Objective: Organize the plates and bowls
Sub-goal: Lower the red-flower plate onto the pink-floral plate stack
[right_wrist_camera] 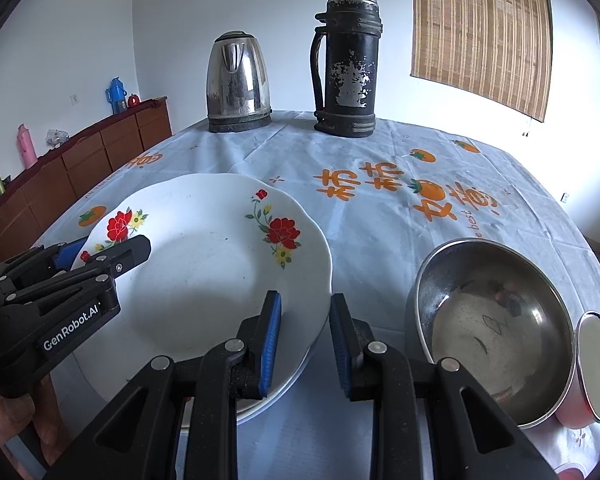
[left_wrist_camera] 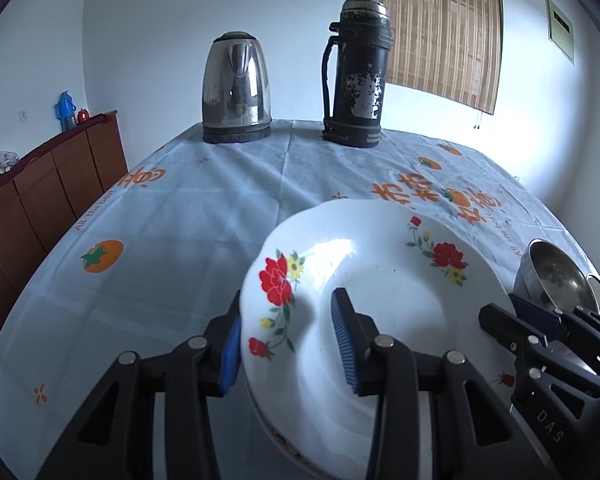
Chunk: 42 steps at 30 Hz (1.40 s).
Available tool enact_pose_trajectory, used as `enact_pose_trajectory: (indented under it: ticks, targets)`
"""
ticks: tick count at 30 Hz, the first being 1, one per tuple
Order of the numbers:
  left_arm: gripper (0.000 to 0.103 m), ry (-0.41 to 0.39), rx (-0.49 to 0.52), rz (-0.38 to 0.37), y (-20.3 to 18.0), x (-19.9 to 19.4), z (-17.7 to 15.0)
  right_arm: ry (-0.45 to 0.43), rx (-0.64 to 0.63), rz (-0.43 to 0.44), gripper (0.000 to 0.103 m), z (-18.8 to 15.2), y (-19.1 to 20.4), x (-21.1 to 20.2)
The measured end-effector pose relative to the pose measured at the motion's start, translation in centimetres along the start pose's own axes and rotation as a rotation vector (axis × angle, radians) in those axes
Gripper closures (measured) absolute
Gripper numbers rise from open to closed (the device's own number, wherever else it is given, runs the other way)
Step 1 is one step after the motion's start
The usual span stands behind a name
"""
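White flowered plate (left_wrist_camera: 380,292) clamped by its rim in left gripper (left_wrist_camera: 288,336) jaws, right gripper (right_wrist_camera: 306,344) jaws apart astride its edge.

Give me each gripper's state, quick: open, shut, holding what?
Left gripper: shut on the flowered plate, pads on either side of its rim.
Right gripper: astride the same plate's rim, a gap shows at one pad; grip cannot be told.

A home dining room: table (right_wrist_camera: 380,220) with printed cloth, electric kettle (right_wrist_camera: 238,82), old thermos (right_wrist_camera: 348,64), wooden sideboard (right_wrist_camera: 100,148).
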<state>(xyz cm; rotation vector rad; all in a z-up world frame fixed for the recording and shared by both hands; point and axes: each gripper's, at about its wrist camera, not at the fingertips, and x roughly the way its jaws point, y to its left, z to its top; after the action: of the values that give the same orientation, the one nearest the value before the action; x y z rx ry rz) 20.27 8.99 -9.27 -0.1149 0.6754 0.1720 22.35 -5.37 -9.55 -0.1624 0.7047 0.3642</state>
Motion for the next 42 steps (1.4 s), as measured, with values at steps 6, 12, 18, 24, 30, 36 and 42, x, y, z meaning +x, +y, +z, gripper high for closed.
enact_pose_trajectory:
  ticks: [6, 12, 18, 24, 30, 36, 42]
  targets:
    - [0.065, 0.000, 0.005, 0.003, -0.13, -0.12, -0.08, 0.007, -0.002, -0.001, 0.077, -0.12, -0.10, 0.10]
    - [0.065, -0.001, 0.018, 0.006, -0.26, -0.10, -0.16, 0.014, -0.002, -0.006, 0.077, -0.22, -0.13, 0.30]
    - [0.065, -0.003, 0.035, 0.014, -0.38, -0.12, -0.18, 0.012, -0.003, -0.012, 0.076, -0.24, -0.19, 0.41]
    - [0.065, -0.006, 0.051, 0.023, -0.49, -0.12, -0.25, 0.009, -0.004, -0.015, 0.076, -0.25, -0.15, 0.38]
    - [0.065, -0.006, 0.058, 0.025, -0.62, -0.08, -0.29, 0.007, -0.017, -0.030, 0.076, -0.25, 0.03, 0.31]
    - [0.060, -0.004, 0.060, 0.017, -0.75, -0.07, -0.26, 0.006, -0.026, -0.037, 0.075, -0.19, 0.15, 0.29]
    - [0.060, -0.004, 0.058, 0.015, -0.93, -0.06, -0.27, 0.006, -0.047, -0.046, 0.074, -0.26, 0.47, 0.32]
